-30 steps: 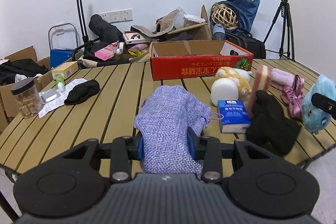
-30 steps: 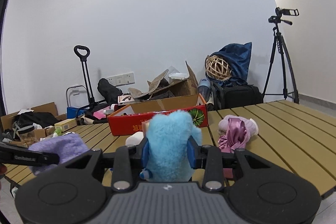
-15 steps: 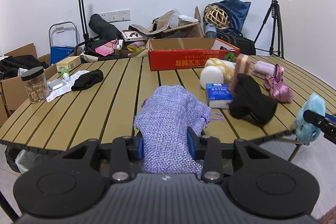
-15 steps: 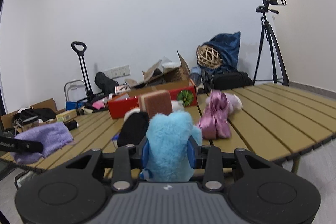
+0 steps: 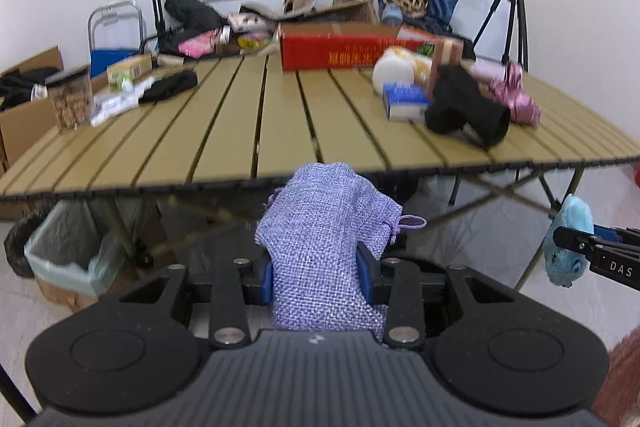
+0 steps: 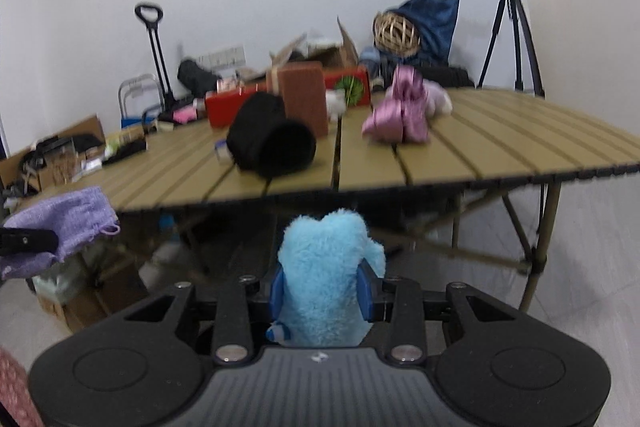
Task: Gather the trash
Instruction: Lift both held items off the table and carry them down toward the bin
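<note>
My left gripper (image 5: 318,275) is shut on a purple woven drawstring pouch (image 5: 324,227) and holds it in the air below and in front of the table's near edge. The pouch also shows at the left of the right wrist view (image 6: 60,223). My right gripper (image 6: 322,291) is shut on a fluffy blue plush toy (image 6: 326,267), also held off the table; the toy shows at the right of the left wrist view (image 5: 570,239). A bin lined with a pale green bag (image 5: 68,259) stands on the floor under the table's left side.
The slatted wooden table (image 5: 248,131) bears a black cloth roll (image 5: 468,111), a blue packet (image 5: 404,101), pink fabric (image 5: 516,95), a red cardboard box (image 5: 340,47), a black sock (image 5: 168,87) and a jar (image 5: 70,99). A camera tripod (image 5: 516,7) stands at the far right.
Both grippers have pulled back from the table and dropped below its edge, each still holding its item. The table now lies farther away, and the bin has come into view.
</note>
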